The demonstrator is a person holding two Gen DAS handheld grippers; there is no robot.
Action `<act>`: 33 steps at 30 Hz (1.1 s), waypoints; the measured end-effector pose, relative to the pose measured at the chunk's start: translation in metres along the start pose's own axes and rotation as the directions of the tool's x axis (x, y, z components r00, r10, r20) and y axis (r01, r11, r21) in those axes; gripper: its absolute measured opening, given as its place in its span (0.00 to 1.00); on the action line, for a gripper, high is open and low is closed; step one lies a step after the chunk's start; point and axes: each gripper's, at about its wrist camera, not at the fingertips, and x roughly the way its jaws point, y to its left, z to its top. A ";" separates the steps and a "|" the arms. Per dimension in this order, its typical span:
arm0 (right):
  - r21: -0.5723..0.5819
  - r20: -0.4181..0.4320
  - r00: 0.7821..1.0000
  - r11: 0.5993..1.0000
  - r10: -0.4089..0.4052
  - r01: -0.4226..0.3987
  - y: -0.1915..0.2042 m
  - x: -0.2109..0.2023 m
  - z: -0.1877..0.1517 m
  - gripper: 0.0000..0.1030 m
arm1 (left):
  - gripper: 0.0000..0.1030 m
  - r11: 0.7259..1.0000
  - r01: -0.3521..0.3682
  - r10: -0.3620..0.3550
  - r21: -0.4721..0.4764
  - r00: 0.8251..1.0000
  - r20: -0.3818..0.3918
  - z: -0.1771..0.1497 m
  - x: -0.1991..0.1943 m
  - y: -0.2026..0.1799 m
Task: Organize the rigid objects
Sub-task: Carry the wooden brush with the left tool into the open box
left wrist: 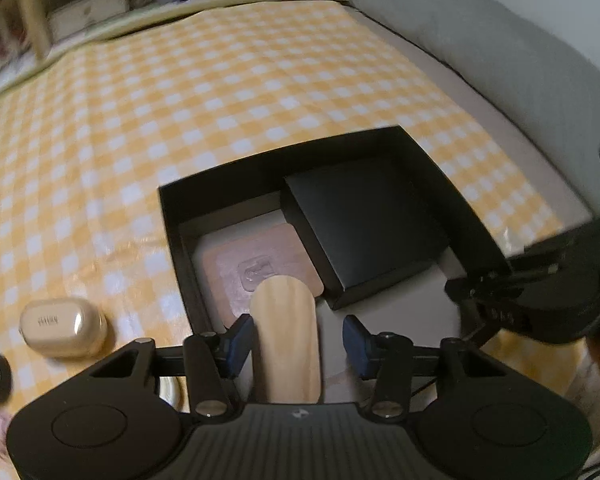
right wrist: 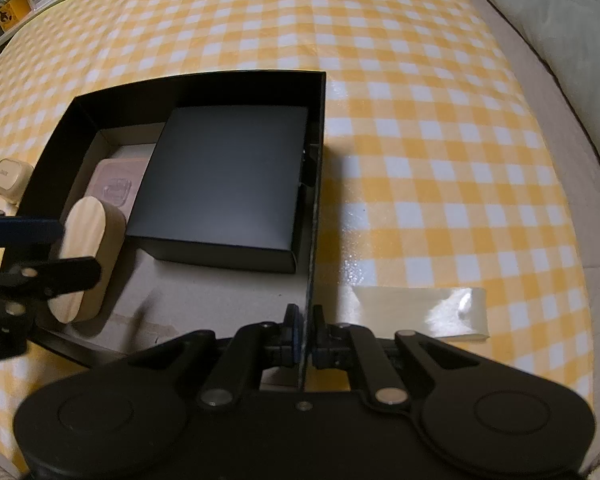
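One beige case point(left wrist: 63, 332) bears unreadable lettering. Left gripper point(left wrist: 298, 340) stands parted around the wooden block point(left wrist: 286, 344), one pad clear; right gripper point(right wrist: 305, 334) pinches the black tray point(right wrist: 315, 216) wall.

Dim, warm indoor light. Glare patches shine on the glossy checked cloth point(right wrist: 420, 120) and a strip of tape point(right wrist: 424, 312). The black box point(right wrist: 320, 120) interior sits in shadow. Fisheye bending curves the edges; far shelves point(left wrist: 84, 8) and left margins smear with motion blur

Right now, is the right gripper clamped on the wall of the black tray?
Yes, the right gripper has its jaws pinched shut on the near wall of the black tray.
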 end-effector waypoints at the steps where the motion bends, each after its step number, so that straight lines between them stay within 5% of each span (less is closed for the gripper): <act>1: -0.001 0.000 1.000 1.000 -0.001 0.001 0.000 0.000 0.000 0.06 | 0.29 1.000 0.006 -0.006 0.013 1.000 -0.007 0.001 0.000 -0.002; 10: 0.001 0.001 1.000 1.000 0.000 0.000 0.000 -0.001 -0.001 0.06 | 0.22 0.991 -0.077 0.072 0.107 0.996 0.051 0.009 0.010 -0.010; 15: 0.001 0.001 1.000 1.000 0.000 0.000 0.002 -0.001 -0.001 0.06 | 0.22 0.998 -0.038 0.036 0.046 0.998 0.054 0.019 0.012 0.002; 17: 0.002 0.000 1.000 1.000 0.001 -0.001 0.002 -0.001 -0.001 0.06 | 0.24 1.000 -0.005 0.004 0.014 0.998 0.055 0.020 0.011 0.006; 20: 0.001 0.000 1.000 1.000 0.002 -0.002 0.002 -0.001 -0.001 0.06 | 0.43 1.000 -0.020 0.020 -0.002 0.997 0.074 0.022 0.011 0.005; 33: 0.003 0.001 1.000 1.000 0.004 -0.004 0.002 -0.002 -0.001 0.06 | 0.43 0.996 -0.081 0.078 0.041 0.995 0.069 0.037 0.024 0.010</act>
